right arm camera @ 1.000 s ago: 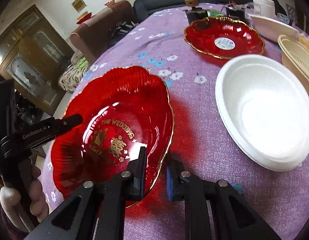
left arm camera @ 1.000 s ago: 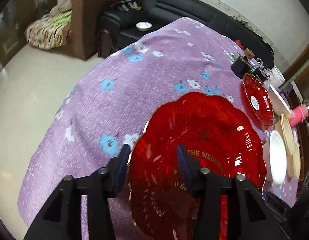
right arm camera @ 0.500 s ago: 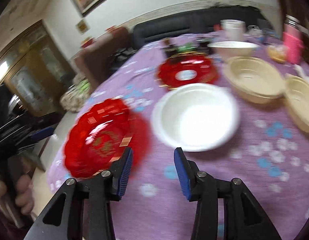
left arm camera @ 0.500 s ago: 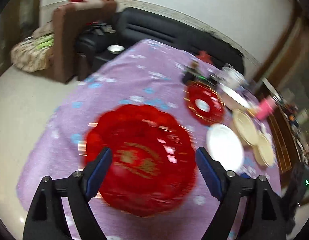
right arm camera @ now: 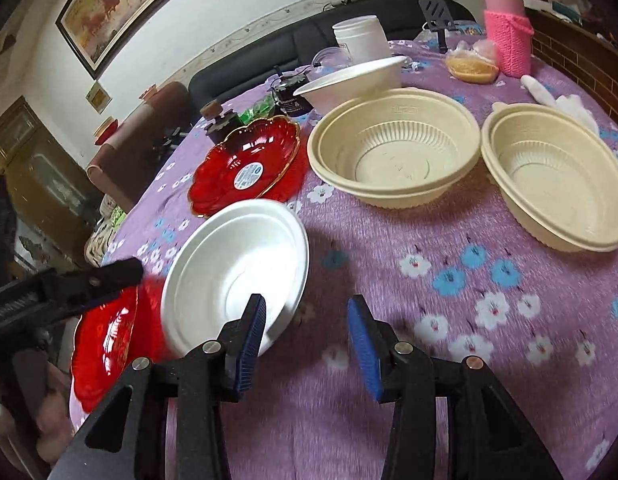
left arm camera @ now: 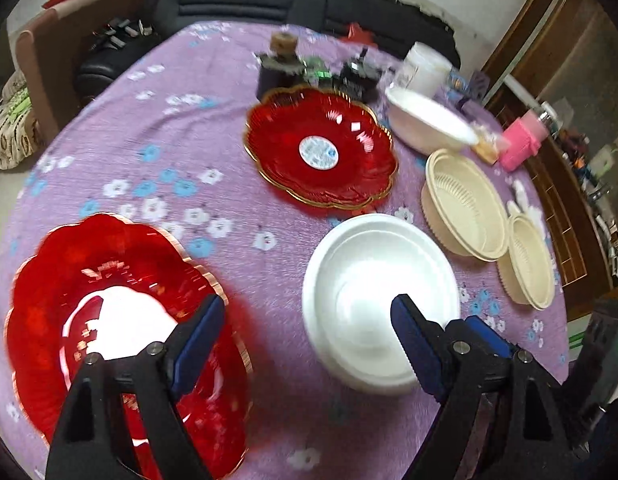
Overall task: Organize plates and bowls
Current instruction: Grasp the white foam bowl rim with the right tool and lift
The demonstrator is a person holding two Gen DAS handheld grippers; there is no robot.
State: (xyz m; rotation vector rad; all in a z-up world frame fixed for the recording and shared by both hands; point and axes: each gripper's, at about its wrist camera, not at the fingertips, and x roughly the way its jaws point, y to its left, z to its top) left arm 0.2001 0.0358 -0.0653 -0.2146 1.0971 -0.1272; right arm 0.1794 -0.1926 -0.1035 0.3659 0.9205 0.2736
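Observation:
A red scalloped plate [left arm camera: 121, 320] lies on the purple flowered tablecloth [left arm camera: 157, 128] at the near left; it also shows in the right wrist view [right arm camera: 105, 348]. A second red plate [left arm camera: 321, 152] with a round label lies further back. A white foam bowl [left arm camera: 373, 292] sits in front of it, also in the right wrist view [right arm camera: 237, 272]. Two cream ribbed bowls [right arm camera: 393, 152] [right arm camera: 557, 176] stand to the right, and a white bowl [right arm camera: 353, 80] stands behind. My left gripper [left arm camera: 307, 332] is open and empty above the cloth. My right gripper [right arm camera: 307, 338] is open and empty beside the foam bowl.
A white tub [right arm camera: 361, 36], a pink knitted bottle [right arm camera: 507, 28], a bag of food [right arm camera: 471, 66] and small dark gadgets [left arm camera: 281, 68] crowd the table's far side. A black sofa [left arm camera: 269, 0] and a brown armchair [left arm camera: 49, 44] stand beyond the table.
Both grippers let go of the near red plate, opened and pulled back. The plate now lies on the cloth. Both views swung right toward the bowls.

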